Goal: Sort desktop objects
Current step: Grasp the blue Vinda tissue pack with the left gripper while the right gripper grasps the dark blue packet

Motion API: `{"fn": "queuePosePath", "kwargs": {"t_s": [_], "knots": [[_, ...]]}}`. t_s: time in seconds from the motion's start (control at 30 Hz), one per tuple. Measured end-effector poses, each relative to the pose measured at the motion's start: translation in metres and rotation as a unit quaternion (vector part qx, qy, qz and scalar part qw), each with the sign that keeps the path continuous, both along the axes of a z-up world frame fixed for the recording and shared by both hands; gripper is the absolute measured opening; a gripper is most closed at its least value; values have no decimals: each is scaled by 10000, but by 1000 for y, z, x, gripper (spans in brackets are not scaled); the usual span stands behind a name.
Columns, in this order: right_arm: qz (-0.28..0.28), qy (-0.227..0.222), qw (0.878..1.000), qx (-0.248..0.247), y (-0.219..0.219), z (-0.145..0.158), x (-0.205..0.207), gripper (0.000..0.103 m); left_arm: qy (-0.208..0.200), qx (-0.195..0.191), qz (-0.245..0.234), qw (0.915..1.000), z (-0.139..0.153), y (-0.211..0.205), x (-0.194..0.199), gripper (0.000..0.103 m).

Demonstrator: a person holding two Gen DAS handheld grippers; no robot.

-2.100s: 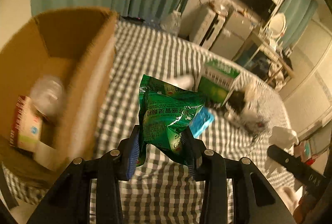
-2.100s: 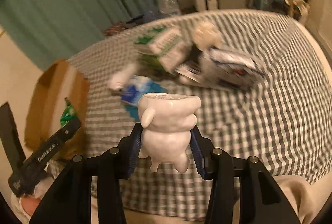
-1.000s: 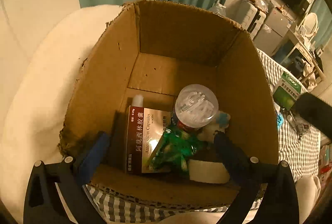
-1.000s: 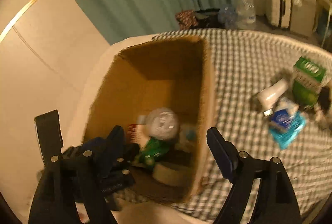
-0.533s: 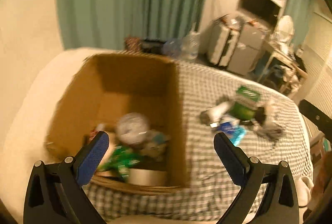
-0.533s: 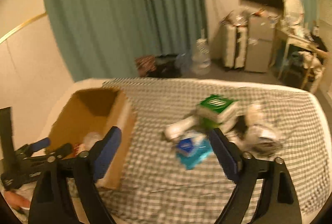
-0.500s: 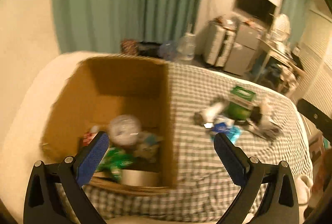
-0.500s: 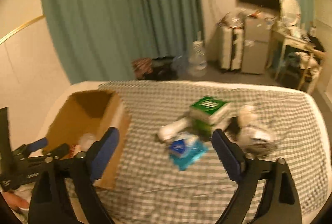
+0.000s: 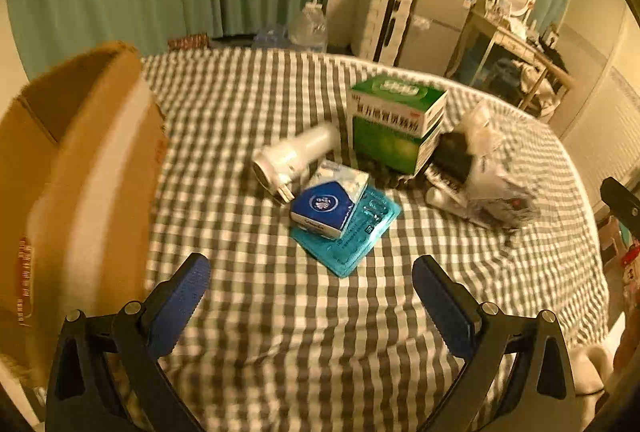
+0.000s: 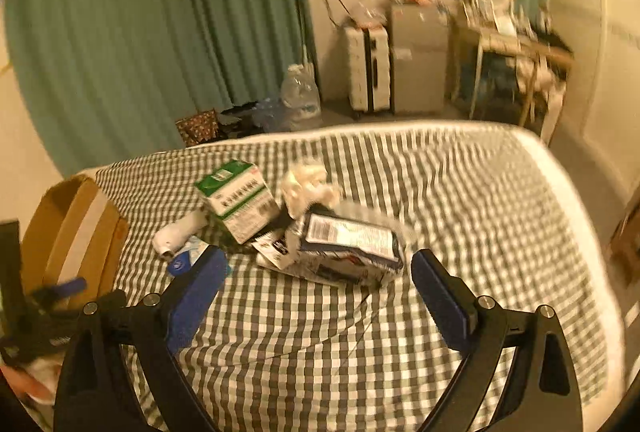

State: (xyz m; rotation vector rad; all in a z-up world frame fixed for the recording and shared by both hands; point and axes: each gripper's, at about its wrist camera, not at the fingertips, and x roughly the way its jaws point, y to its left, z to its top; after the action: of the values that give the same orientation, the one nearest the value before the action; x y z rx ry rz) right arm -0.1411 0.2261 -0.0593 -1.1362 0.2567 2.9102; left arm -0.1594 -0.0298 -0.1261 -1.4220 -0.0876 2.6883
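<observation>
Lying clustered on the checked cloth (image 9: 248, 312) are one green and white carton (image 9: 394, 122), one white bottle (image 9: 294, 156) tipped on its side, one blue and white box (image 9: 330, 204) resting on one teal blister sheet (image 9: 360, 232), and one crinkled printed packet (image 9: 492, 188). One brown cardboard box (image 9: 72, 168) is seen at the left edge of the cloth. Both the left gripper (image 9: 310, 296) and the right gripper (image 10: 316, 292) are held wide apart and empty above the cloth. A barcode label on the packet (image 10: 348, 248) is shown only by the right wrist view; the teal sheet is largely hidden there behind a blue pad.
</observation>
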Motion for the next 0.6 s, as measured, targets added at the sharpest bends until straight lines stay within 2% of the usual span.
{"fn": "queuePosePath", "kwargs": {"t_s": [0.1, 0.23, 0.4, 0.47, 0.57, 0.6], "knots": [[-27, -114, 9997, -210, 9, -24, -18, 94, -166, -156, -90, 9997, -26, 8, -22, 103], [89, -173, 9994, -281, 9, -51, -39, 94, -339, -50, -208, 9992, -49, 8, -48, 103], [305, -192, 9993, -22, 0, -67, -71, 94, -558, -23, -164, 9983, -73, 15, -71, 103], [303, -249, 9988, 279, -6, -73, -82, 92, -603, -120, -233, 9978, -81, 24, -79, 103], [426, -589, 9962, 486, -13, -92, -98, 85, -588, -174, -328, 9976, -90, 33, -87, 103], [473, -738, 9949, 494, -14, -100, -102, 76, -585, -152, -334, 9976, -91, 34, -88, 103]]}}
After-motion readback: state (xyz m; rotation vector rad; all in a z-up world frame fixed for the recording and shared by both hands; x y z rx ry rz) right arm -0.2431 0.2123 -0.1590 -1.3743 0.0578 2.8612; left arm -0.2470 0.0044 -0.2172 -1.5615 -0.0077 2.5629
